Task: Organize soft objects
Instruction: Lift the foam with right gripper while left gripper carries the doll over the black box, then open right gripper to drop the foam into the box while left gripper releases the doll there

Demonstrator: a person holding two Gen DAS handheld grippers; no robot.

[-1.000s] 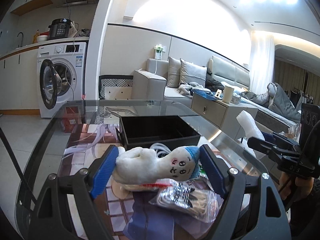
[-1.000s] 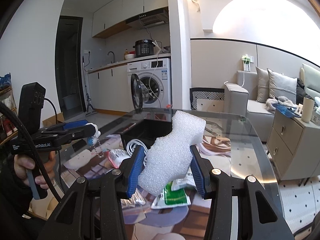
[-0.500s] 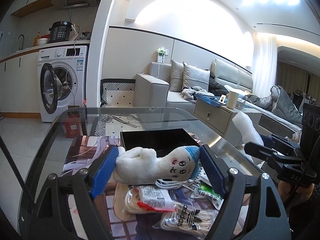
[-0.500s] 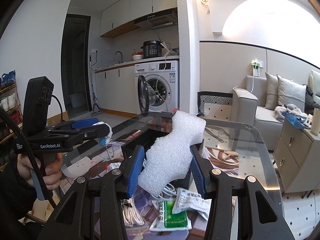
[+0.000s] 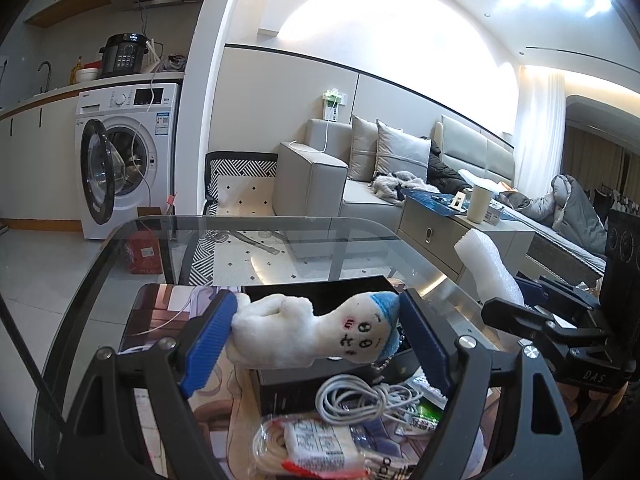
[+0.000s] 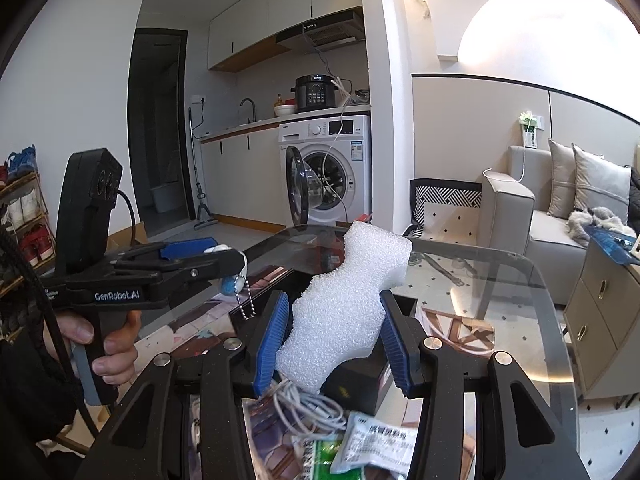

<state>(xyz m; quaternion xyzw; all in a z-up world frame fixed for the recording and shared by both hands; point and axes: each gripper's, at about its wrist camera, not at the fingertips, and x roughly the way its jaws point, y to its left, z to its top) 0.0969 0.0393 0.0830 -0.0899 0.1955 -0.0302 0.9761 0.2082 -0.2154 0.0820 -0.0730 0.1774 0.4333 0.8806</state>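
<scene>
A white plush doll with a blue cap (image 5: 304,332) lies crosswise between blue pads (image 5: 208,340), my left gripper (image 5: 316,340) shut on it. It hangs over the near side of an open black box (image 5: 288,388). My right gripper (image 6: 334,340) is shut on a white foam block (image 6: 344,312) that stands upright above the box's corner (image 6: 356,384). In the right wrist view the left gripper (image 6: 224,258) shows from the side, a bead chain (image 6: 246,300) dangling from the doll. The foam (image 5: 488,264) also shows at the right of the left wrist view.
A coiled white cable (image 5: 352,396) and bagged packets (image 5: 312,444) lie on the glass table (image 5: 280,222) before the box. Green and white sachets (image 6: 372,444) lie under the right gripper. A hand (image 6: 112,344) holds the left gripper's handle. Beyond stand a washing machine and a sofa.
Both grippers have travelled forward over the clutter toward the black box, which now sits right under them. The doll and the foam stay held as before.
</scene>
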